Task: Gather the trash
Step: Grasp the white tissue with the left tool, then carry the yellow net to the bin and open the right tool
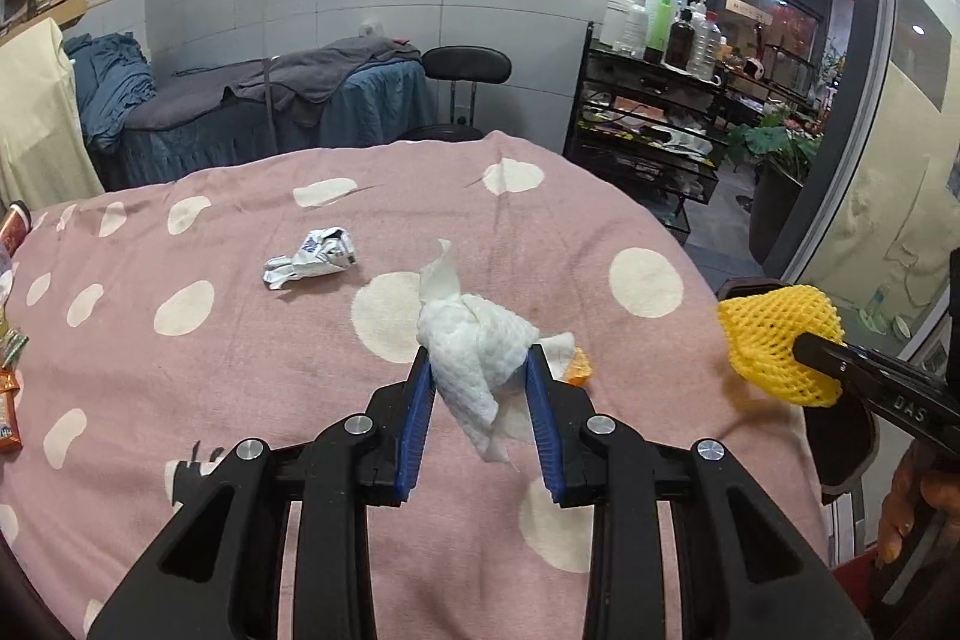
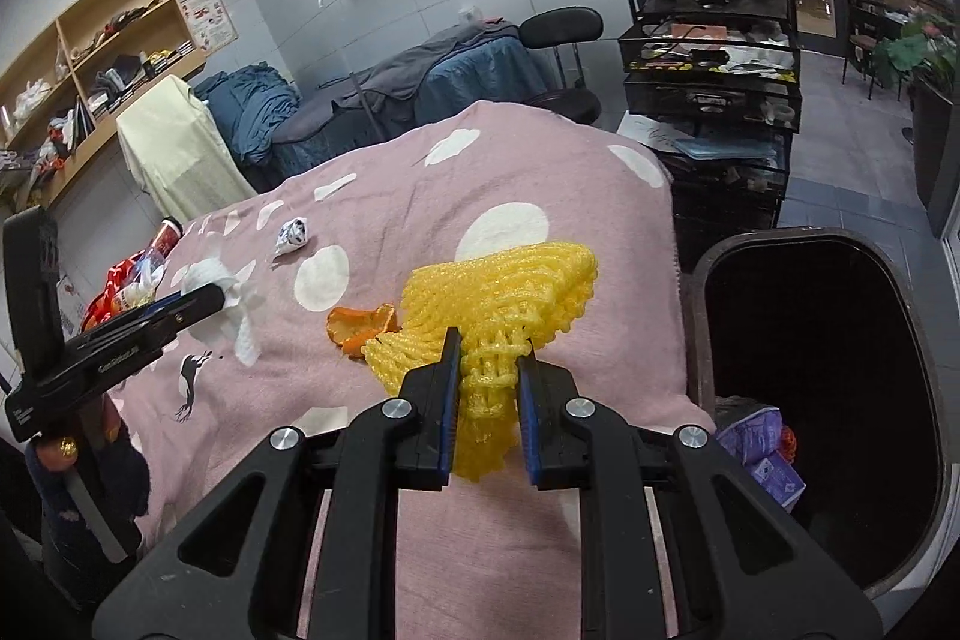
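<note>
My left gripper (image 1: 478, 355) is shut on a crumpled white tissue (image 1: 474, 340) and holds it just above the pink spotted blanket (image 1: 180, 370). My right gripper (image 2: 489, 346) is shut on a yellow foam fruit net (image 2: 510, 292), held above the blanket's right edge; the net also shows in the left wrist view (image 1: 780, 340). An orange peel (image 2: 360, 325) lies on the blanket just left of the net, partly hidden behind the tissue in the left wrist view (image 1: 579, 367). A crumpled silver wrapper (image 1: 312, 259) lies farther back on the blanket.
A dark trash bin (image 2: 822, 370) stands open beside the blanket's right edge, with purple packaging inside. Snack packets and a can (image 2: 129, 280) lie at the blanket's left edge. A black trolley with bottles (image 2: 708, 40) stands behind.
</note>
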`<move>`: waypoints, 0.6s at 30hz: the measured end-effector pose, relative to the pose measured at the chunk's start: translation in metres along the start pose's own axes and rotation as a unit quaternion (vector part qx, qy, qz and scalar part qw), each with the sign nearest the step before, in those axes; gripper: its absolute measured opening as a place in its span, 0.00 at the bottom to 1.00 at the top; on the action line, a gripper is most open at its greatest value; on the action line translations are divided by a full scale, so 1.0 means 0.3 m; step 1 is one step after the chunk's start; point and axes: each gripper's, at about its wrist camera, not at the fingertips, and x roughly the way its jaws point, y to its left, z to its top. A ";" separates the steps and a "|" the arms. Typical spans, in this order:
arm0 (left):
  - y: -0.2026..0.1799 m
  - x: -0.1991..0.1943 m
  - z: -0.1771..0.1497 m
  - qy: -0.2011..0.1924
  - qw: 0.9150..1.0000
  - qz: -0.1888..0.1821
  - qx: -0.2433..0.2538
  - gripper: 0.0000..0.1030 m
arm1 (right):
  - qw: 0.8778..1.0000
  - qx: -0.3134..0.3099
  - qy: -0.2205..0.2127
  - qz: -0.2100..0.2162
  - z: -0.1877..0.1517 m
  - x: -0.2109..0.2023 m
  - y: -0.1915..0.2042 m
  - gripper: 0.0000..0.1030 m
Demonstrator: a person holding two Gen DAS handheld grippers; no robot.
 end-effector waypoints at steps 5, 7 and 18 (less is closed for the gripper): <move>-0.108 -0.014 -0.015 -0.001 0.999 -0.033 0.021 0.30 | 0.999 0.027 -0.012 -0.023 -0.012 -0.055 -0.084 0.18; -0.145 -0.015 -0.020 -0.001 0.999 -0.045 0.029 0.30 | 0.999 0.035 -0.015 -0.030 -0.017 -0.072 -0.109 0.18; -0.350 0.012 -0.046 0.014 0.993 -0.096 0.073 0.30 | 0.990 0.074 -0.019 -0.117 -0.064 -0.133 -0.283 0.18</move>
